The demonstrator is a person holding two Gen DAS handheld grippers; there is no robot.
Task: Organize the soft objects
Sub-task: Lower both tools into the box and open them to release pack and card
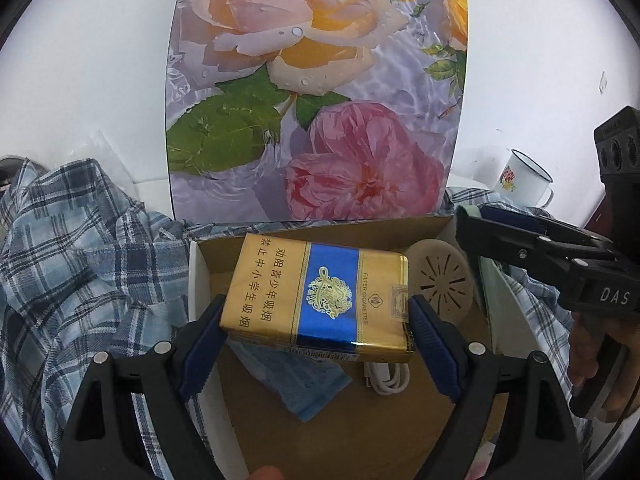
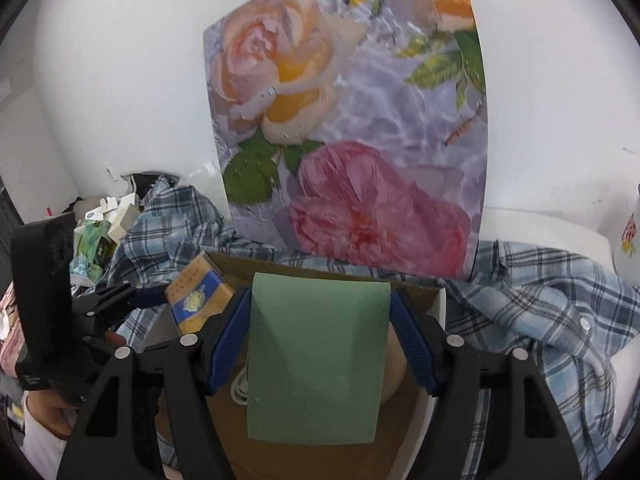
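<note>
1. A flowered board stands upright against the white wall, behind everything else.
2. A blue plaid shirt lies rumpled around the box on both sides, not folded or put away; as a soft thing it looks like work left to do.
3. The open cardboard box sits in front of the board. Already in it: a round tan disc, a blue cloth and a coiled white cable.
4. The left gripper has its fingers clenched on a gold and blue cigarette pack, held over the box, not yet set down.
5. The right gripper grasps a green pouch between its fingers, also above the box floor, beside the pack.
6. A white enamel mug stands apart on the table to the right.
7. Judged from this, the sorting is part done: two items about to go in, the shirt remaining.
</note>
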